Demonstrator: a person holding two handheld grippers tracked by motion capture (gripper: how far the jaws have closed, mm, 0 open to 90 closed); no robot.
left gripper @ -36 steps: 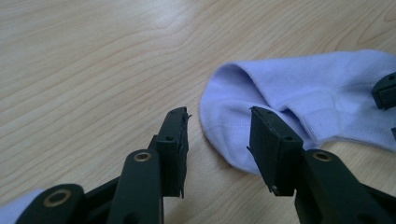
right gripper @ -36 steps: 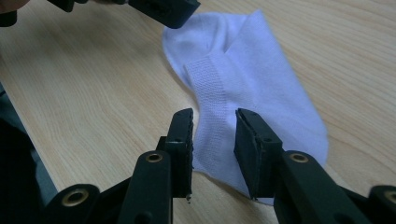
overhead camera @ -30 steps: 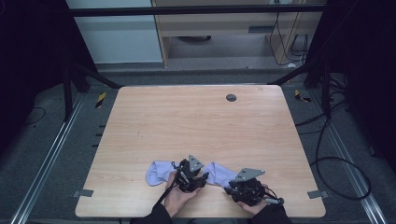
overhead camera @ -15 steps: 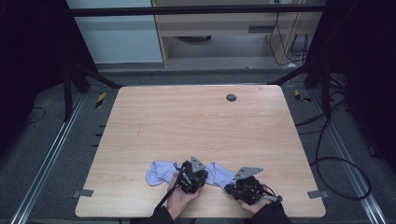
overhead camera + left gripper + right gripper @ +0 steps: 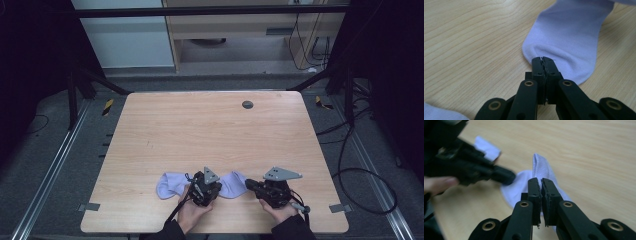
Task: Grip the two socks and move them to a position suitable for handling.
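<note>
A pale lavender sock [image 5: 232, 183] lies on the wooden table [image 5: 210, 130] near its front edge. My left gripper [image 5: 206, 186] is shut on the sock's rounded end [image 5: 571, 37]; its jaws [image 5: 543, 59] have just been closing and now pinch the fabric edge. More lavender fabric [image 5: 169, 185] shows left of it. My right gripper [image 5: 249, 184] is shut on the sock's other end, pulling a peak of cloth [image 5: 538, 163] up between its jaws [image 5: 541, 180]. The left gripper [image 5: 469, 167] and a fingertip of the person's hand show in the right gripper view.
Both of the person's hands [image 5: 192, 212] come in over the table's front edge. A dark round grommet [image 5: 247, 104] sits at the far right of the table. Cables [image 5: 350, 175] trail on the floor to the right.
The right gripper has risen a little and shifted right with the sock's end in it. The left gripper has stayed where it was.
</note>
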